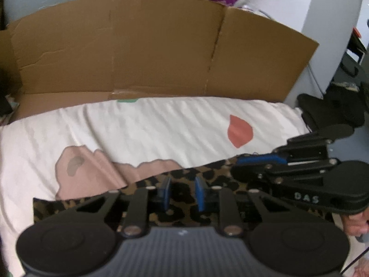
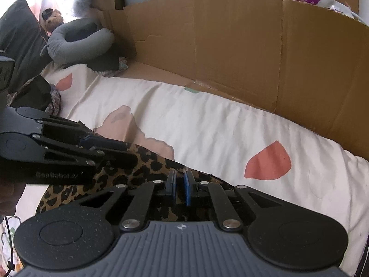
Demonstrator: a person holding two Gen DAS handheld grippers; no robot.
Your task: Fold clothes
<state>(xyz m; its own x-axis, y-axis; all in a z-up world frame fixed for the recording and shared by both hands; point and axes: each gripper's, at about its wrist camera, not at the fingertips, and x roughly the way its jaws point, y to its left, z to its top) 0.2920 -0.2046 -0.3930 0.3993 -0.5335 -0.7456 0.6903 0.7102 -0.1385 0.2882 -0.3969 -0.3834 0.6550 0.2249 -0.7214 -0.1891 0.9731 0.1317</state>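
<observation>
1. The leopard-print garment [image 1: 184,191] lies flat on the white bedspread [image 1: 161,127], at the near edge of the bed; the cardboard sheet [image 1: 150,46] stands behind, well apart from it.

2. Our left gripper [image 1: 182,195] points down at the cloth. Its blue pads [image 1: 200,194] stand a little apart, with print visible in the gap. We cannot tell whether a fold of fabric is pinched there or merely lies beneath.

3. Our right gripper [image 2: 180,185] has its pads much closer together, only a thin slot between them, over the garment's [image 2: 129,175] far edge. Whether it grips that hem is not clear either.

4. The relation that matters: the garment's long axis runs side to side across both views, and its far edge lies just ahead of both sets of fingertips. The two grippers sit along that edge, close beside each other, the right gripper's fingers reaching in from the right of the left wrist view.

5. We judge both hands equally near. The next move likely needs both edge points carried together, across the long axis.
</observation>
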